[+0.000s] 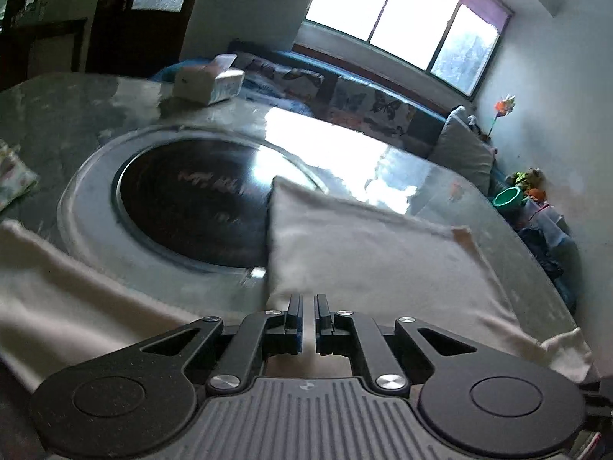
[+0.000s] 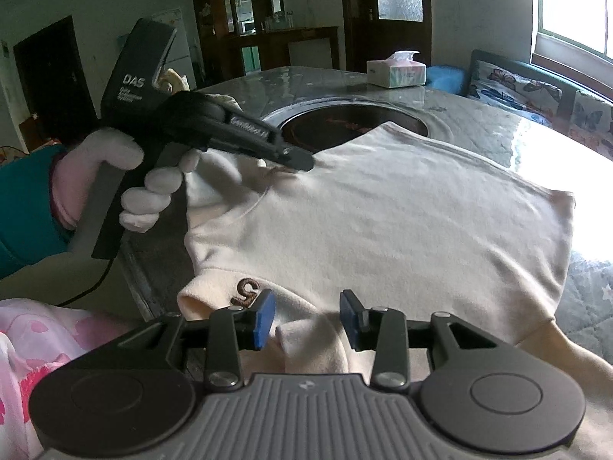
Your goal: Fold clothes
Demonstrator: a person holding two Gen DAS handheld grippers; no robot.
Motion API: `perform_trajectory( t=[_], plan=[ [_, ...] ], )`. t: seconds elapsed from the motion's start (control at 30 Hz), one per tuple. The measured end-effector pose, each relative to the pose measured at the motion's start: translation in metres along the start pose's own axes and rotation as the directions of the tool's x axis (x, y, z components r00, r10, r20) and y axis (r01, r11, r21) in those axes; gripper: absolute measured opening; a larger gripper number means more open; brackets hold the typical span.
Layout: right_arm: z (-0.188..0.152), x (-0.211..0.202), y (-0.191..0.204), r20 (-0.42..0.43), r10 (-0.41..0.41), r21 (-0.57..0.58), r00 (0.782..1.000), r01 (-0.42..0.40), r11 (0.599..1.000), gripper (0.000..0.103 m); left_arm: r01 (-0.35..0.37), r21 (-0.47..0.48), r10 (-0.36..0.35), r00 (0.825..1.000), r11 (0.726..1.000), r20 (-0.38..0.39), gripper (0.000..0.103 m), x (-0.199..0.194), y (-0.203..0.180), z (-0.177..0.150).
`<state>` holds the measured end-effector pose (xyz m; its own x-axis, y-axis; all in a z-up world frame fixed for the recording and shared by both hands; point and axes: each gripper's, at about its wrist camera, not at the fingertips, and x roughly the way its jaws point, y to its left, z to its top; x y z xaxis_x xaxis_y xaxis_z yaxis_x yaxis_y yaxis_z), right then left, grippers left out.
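Ahead of right gripper [image 2: 306, 320]: cream shirt [image 2: 383, 222], fingers apart over near hem | left gripper [image 2: 297, 163] pinched on far fold.

Cream fleece sweatshirt [image 2: 383, 222] lying partly folded on the glass-topped table [image 2: 498, 130]

The soft, off-white garment lies mostly flat, its far corner reaching over the rim of the dark round inset [image 2: 345, 124] in the tabletop; a brown embroidered letter [image 2: 245, 291] shows on a rolled edge at the near side, and one fold of cloth bunches up just below it. From the left wrist view, a doubled-over panel [image 1: 364, 253] rises at an angle with a blurred upper edge, and more cream cloth [image 1: 57, 280] spreads off to the left
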<state>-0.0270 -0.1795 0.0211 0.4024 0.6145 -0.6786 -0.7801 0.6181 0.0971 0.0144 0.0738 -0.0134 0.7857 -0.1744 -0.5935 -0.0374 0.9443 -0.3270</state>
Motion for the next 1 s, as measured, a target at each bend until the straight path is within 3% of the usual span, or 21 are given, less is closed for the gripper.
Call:
perform_trajectory(
  t=[0.4, 0.67, 0.83, 1.0],
  plan=[
    [-0.001, -0.002, -0.001, 0.003, -0.003, 0.008, 1.0, 0.003, 1.0, 0.038, -0.021, -0.023, 0.021, 1.0, 1.0, -0.005, 0.007, 0.017, 0.009, 0.01],
    [-0.005, -0.005, 0.002, -0.009, -0.023, 0.003, 1.0, 0.023, 1.0, 0.038, -0.04, 0.085, 0.04, 0.999, 0.996, -0.005, 0.008, 0.017, -0.003, 0.002],
    [-0.004, -0.018, 0.006, 0.008, -0.02, -0.004, 1.0, 0.02, 1.0, 0.038, 0.031, 0.172, -0.034, 0.999, 0.985, 0.011, 0.008, -0.009, -0.023, -0.004],
    [-0.012, -0.018, 0.013, -0.024, 0.009, -0.016, 1.0, -0.009, 1.0, 0.038, 0.139, 0.284, -0.132, 0.99, 0.949, -0.044, 0.008, -0.028, -0.046, -0.03]
  ],
)
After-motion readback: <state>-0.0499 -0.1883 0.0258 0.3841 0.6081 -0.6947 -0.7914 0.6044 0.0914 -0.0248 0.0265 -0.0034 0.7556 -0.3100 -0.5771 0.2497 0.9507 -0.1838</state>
